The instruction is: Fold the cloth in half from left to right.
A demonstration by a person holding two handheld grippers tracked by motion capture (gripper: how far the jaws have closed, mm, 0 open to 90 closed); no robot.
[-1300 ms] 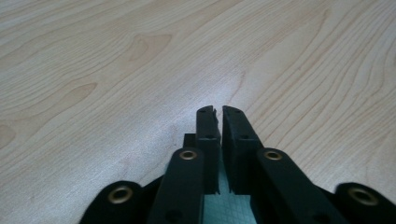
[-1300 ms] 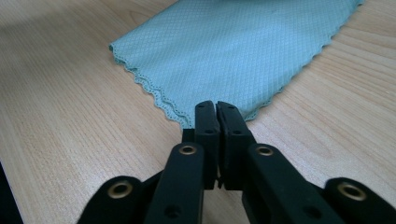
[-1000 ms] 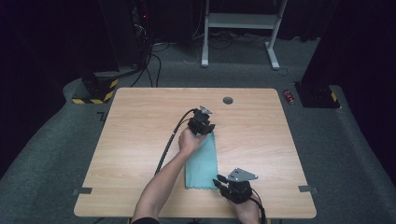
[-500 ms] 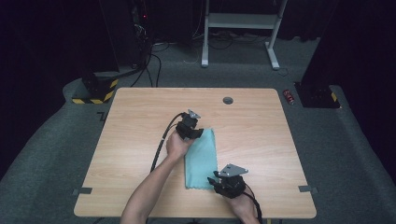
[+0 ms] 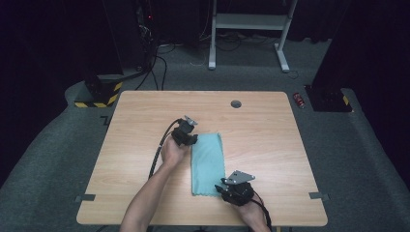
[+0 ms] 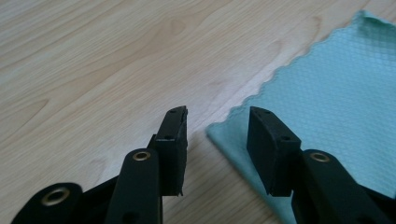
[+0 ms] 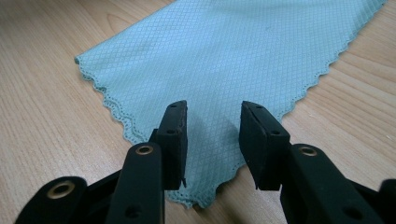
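1. Since the teal cloth (image 5: 208,163) lies flat, folded into a long strip on the middle of the wooden table (image 5: 270,145), its thin scalloped edge is the weak spot: jaws closing on it may pinch just one layer, and the fold would then fall open when lifted.
2. At the strip's far left corner the left gripper (image 6: 215,126) stands with jaws apart, holding nothing; the corner tip sits between them in the left gripper view. If they close too high they could slide off the cloth, or push the corner into a wrinkle.
3. At the near right corner the right gripper (image 7: 212,122) hovers just above the cloth, jaws likewise apart and empty. A grip set too far in from the edge would likely bunch the fabric instead of taking the corner cleanly.
4. With grips at opposite corners, an uneven pull could skew or drag the strip across the smooth wood.
5. Count: one cloth, two grippers, one table, one small dark round fitting (image 5: 236,104) near the table's far edge, well apart from the cloth.
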